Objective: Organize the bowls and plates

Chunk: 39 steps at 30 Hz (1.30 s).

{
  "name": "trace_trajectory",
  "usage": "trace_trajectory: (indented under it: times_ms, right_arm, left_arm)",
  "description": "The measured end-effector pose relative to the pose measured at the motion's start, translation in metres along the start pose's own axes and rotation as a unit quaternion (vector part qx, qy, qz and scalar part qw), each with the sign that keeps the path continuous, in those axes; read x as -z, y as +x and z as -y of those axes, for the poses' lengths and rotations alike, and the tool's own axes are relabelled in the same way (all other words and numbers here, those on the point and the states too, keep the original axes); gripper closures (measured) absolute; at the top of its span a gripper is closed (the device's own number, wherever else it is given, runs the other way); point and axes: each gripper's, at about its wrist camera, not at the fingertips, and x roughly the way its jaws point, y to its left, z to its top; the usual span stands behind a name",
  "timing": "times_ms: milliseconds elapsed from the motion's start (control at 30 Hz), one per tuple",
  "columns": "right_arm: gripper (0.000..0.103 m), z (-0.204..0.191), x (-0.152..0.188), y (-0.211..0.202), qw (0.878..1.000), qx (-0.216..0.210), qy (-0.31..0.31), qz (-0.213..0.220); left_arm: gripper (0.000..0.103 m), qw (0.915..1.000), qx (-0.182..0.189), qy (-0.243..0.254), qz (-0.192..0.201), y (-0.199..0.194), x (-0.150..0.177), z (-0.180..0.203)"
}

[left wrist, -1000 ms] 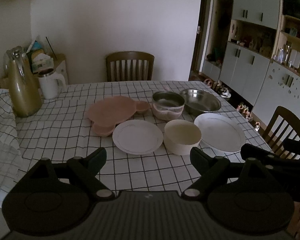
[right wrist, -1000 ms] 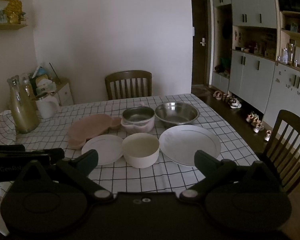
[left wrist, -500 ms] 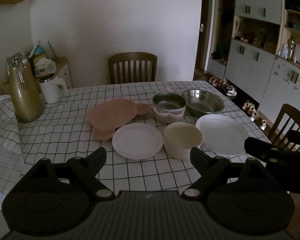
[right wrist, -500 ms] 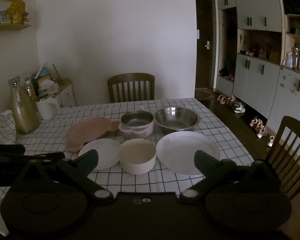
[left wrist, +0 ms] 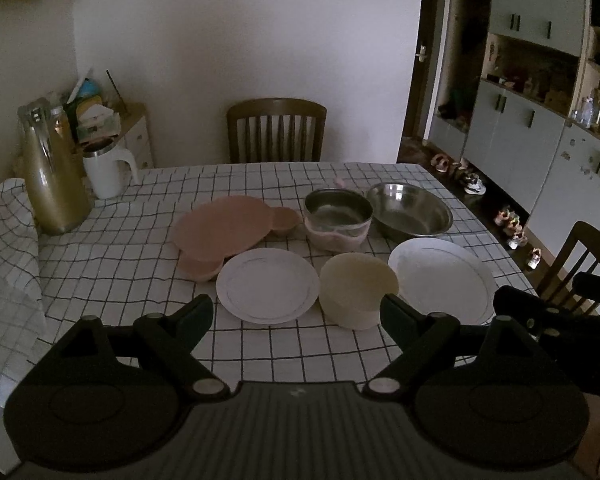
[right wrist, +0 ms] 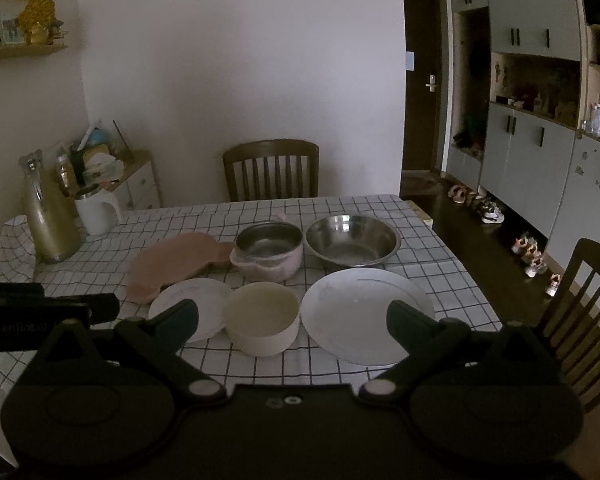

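On the checked tablecloth sit a small white plate (left wrist: 267, 285) (right wrist: 198, 308), a cream bowl (left wrist: 358, 290) (right wrist: 263, 318), a large white plate (left wrist: 444, 274) (right wrist: 366, 312), a pink bear-shaped plate (left wrist: 224, 230) (right wrist: 176, 262), a pink-walled steel pot (left wrist: 337, 218) (right wrist: 269, 249) and a steel bowl (left wrist: 410, 214) (right wrist: 353, 240). My left gripper (left wrist: 296, 316) hovers open above the near table edge, nothing between its fingers. The right gripper (right wrist: 292, 320) is open too, held short of the cream bowl and empty.
A gold thermos (left wrist: 54, 172) and a white kettle (left wrist: 106, 172) stand at the table's far left. One wooden chair (left wrist: 276, 130) is behind the table, another (right wrist: 584, 308) at the right. Cabinets and shoes line the right wall.
Both grippers have drawn back and slightly up from the dishes, so more of the table and room shows. Both stay open; no dish has moved.
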Motion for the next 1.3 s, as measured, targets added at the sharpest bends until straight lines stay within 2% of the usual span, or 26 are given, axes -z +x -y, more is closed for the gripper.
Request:
trace_trajectory:
  times_ms: [367, 567, 733, 900, 1167, 1300]
  right_arm:
    - [0.002, 0.020, -0.006, 0.015, 1.000, -0.009, -0.003, -0.013]
    - [0.002, 0.042, -0.013, 0.036, 1.000, -0.015, -0.004, -0.027]
    - [0.002, 0.077, -0.022, 0.073, 0.999, -0.014, -0.013, -0.045]
    - [0.006, 0.117, -0.028, 0.125, 0.996, -0.006, -0.027, -0.081]
    - [0.015, 0.158, -0.031, 0.197, 0.989, -0.025, -0.048, -0.140]
    - [0.020, 0.170, -0.032, 0.225, 0.984, -0.032, -0.056, -0.169]
  left_arm:
    - [0.012, 0.9999, -0.006, -0.005, -0.014, 0.018, -0.006, 0.018]
    - [0.012, 0.9990, -0.004, -0.018, -0.040, 0.050, -0.011, 0.037]
    - [0.012, 0.9960, 0.009, -0.044, -0.077, 0.093, -0.015, 0.061]
    - [0.012, 0.9934, 0.015, -0.059, -0.097, 0.132, -0.018, 0.091]
    - [0.013, 0.9872, 0.014, -0.067, -0.144, 0.177, -0.021, 0.124]
    - [0.022, 0.9833, 0.015, -0.071, -0.167, 0.192, -0.017, 0.136]
